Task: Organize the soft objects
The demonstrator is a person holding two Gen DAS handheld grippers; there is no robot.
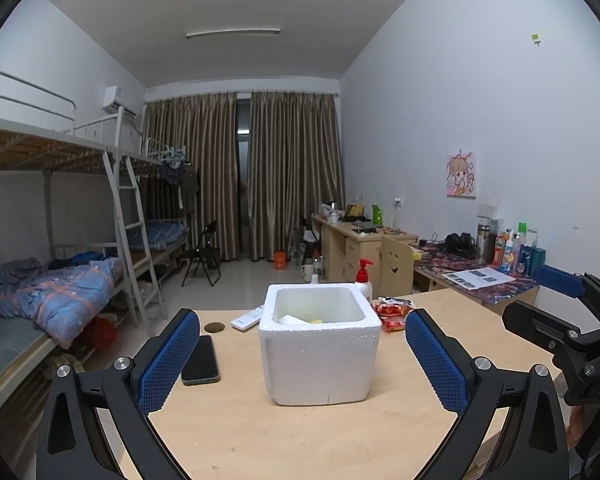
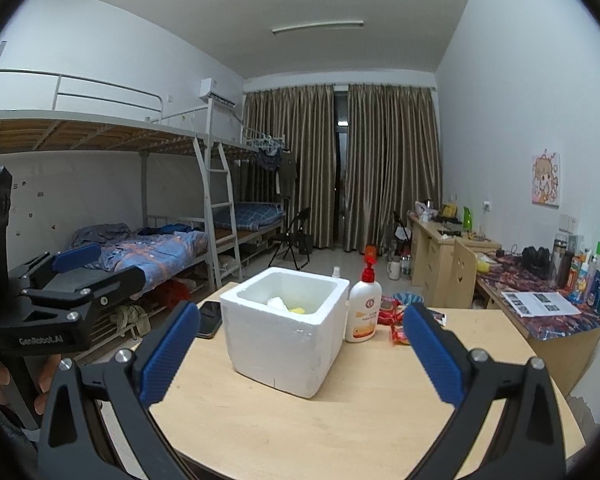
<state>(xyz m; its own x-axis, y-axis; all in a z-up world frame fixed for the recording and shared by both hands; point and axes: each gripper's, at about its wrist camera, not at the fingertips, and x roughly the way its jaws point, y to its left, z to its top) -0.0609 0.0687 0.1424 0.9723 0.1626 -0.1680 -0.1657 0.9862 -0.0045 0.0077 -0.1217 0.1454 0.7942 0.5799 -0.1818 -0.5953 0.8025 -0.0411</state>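
A white foam box point(image 1: 320, 364) stands in the middle of the wooden table point(image 1: 300, 440). Inside it lie a white soft piece point(image 1: 290, 319) and a small yellow soft object point(image 1: 316, 321), both mostly hidden by the wall. My left gripper point(image 1: 302, 360) is open, its blue pads point(image 1: 170, 360) on either side of the box and short of it, holding nothing. In the right wrist view the box point(image 2: 284, 344) sits just ahead, with the yellow object point(image 2: 298, 311) in it. My right gripper point(image 2: 300, 356) is open and empty too.
A black phone point(image 1: 201, 360) and a white remote point(image 1: 247, 318) lie left of the box. Red snack packets point(image 2: 396, 320) and a red-capped pump bottle point(image 2: 363, 312) stand behind it to the right. A hand holds the left gripper's handle point(image 2: 4, 320). Bunk beds and desks line the room.
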